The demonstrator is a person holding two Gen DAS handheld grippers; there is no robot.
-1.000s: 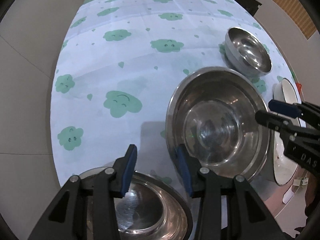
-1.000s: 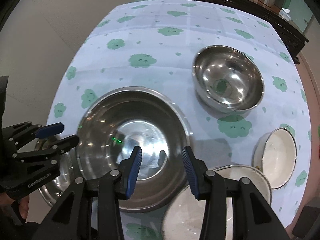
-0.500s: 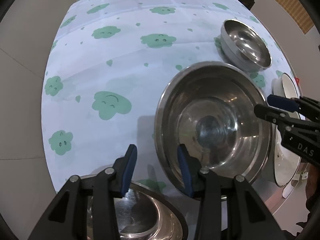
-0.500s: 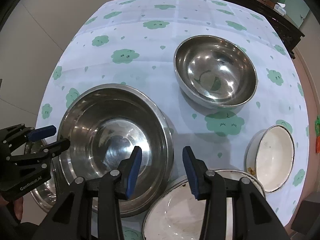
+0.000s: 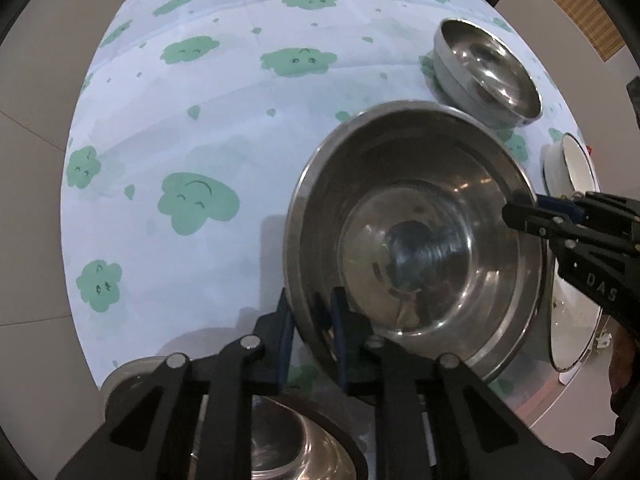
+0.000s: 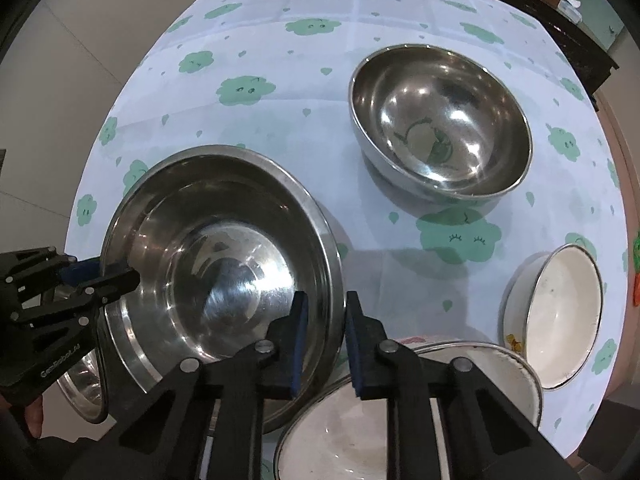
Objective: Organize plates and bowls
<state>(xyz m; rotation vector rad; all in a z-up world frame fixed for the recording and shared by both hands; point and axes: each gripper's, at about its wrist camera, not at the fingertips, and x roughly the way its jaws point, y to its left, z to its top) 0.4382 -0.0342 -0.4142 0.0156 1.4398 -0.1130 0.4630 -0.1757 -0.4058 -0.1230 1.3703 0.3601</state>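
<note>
A large steel bowl stands near the table's front edge. My left gripper straddles its left rim, one finger inside and one outside. The jaws are closing and the pads sit against the rim. From the right wrist view the left gripper shows clamped on that side. My right gripper straddles the opposite rim, jaws closing, pads tight on it. A medium steel bowl sits farther back.
A small white enamel bowl is at the right. A wide white enamel basin lies under my right gripper. Another steel bowl lies under my left. The cloud-print tablecloth is bare at the back left.
Both grippers came down onto the large steel bowl. Their jaws went from wide to narrow, closing on opposite sides of its rim.
</note>
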